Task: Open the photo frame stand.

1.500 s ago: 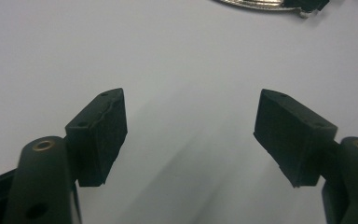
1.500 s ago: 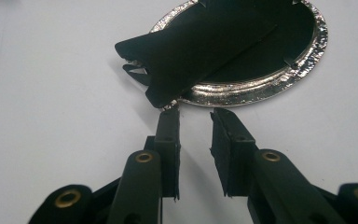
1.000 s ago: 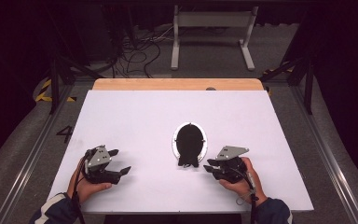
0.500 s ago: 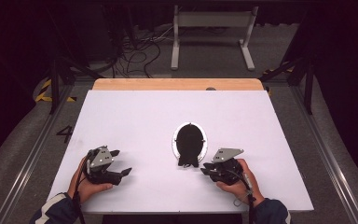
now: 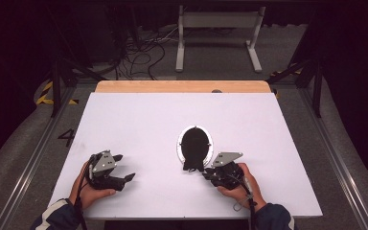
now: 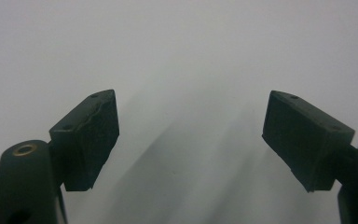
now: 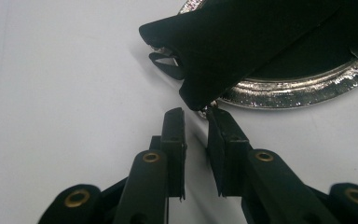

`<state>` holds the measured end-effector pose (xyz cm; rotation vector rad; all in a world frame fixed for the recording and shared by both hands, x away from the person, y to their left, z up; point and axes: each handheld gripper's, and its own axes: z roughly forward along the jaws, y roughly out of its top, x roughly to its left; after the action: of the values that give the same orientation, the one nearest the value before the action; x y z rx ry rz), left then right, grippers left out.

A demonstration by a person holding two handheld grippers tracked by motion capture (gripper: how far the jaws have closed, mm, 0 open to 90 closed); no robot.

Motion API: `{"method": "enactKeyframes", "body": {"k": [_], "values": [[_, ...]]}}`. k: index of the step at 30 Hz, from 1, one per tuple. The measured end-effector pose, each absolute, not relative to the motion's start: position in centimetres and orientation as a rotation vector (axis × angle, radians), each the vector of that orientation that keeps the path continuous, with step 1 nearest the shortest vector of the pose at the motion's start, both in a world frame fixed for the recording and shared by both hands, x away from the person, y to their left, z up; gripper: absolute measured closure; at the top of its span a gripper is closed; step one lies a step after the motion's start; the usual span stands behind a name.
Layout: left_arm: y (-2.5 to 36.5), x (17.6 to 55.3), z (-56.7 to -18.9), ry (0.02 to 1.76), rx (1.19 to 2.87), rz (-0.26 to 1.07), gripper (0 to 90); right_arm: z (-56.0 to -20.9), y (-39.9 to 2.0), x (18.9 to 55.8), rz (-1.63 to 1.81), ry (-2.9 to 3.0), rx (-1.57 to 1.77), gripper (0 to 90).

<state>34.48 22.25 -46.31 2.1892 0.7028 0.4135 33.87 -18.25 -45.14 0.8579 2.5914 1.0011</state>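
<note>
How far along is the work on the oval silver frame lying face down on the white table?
Early. Done: the right gripper has reached the near end of the oval frame, by its black back stand. In hand: its jaws have just been closing and stand nearly shut below the stand's tip, with nothing clearly clamped. Left: gripping and moving the stand or frame; the frame lies flat. The left gripper is open over bare table.

A white table [image 5: 139, 124] with a wooden far edge [image 5: 182, 86] stands lit in a dark room. Beyond it, black cables [image 5: 141, 52] tangle across grey floor [image 5: 220, 67] beside a pale metal stand [image 5: 219, 28]. Yellow-black tape [image 5: 45, 93] marks the floor at left; rails [image 5: 26, 163] flank the table.
</note>
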Motion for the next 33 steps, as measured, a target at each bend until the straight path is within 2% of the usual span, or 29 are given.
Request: {"method": "enactKeyframes", "body": {"k": [9, 13, 17, 23, 26, 33], "values": [[22.1, 34.5, -46.5, 0.699, 2.210, 0.410, 18.3, -45.4, -18.5, 34.4, 1.095, 2.591, 0.920, 75.7], [22.0, 34.5, -46.6, 0.702, 2.217, 0.411, 18.2, -45.6, -18.9, 34.7, 1.202, 2.598, 0.976, 67.7], [21.8, 34.5, -46.7, 0.706, 2.227, 0.408, 18.2, -45.7, -19.3, 35.1, 1.309, 2.586, 1.065, 63.9], [21.6, 34.6, -46.8, 0.711, 2.239, 0.415, 18.0, -45.8, -19.6, 35.8, 1.469, 2.586, 1.180, 50.4], [21.3, 34.7, -46.9, 0.715, 2.246, 0.419, 18.1, -46.0, -19.6, 36.3, 1.536, 2.586, 1.247, 47.5], [20.8, 34.7, -46.9, 0.714, 2.259, 0.417, 17.9, -46.4, -19.6, 37.4, 1.617, 2.545, 1.415, 52.3]]}}
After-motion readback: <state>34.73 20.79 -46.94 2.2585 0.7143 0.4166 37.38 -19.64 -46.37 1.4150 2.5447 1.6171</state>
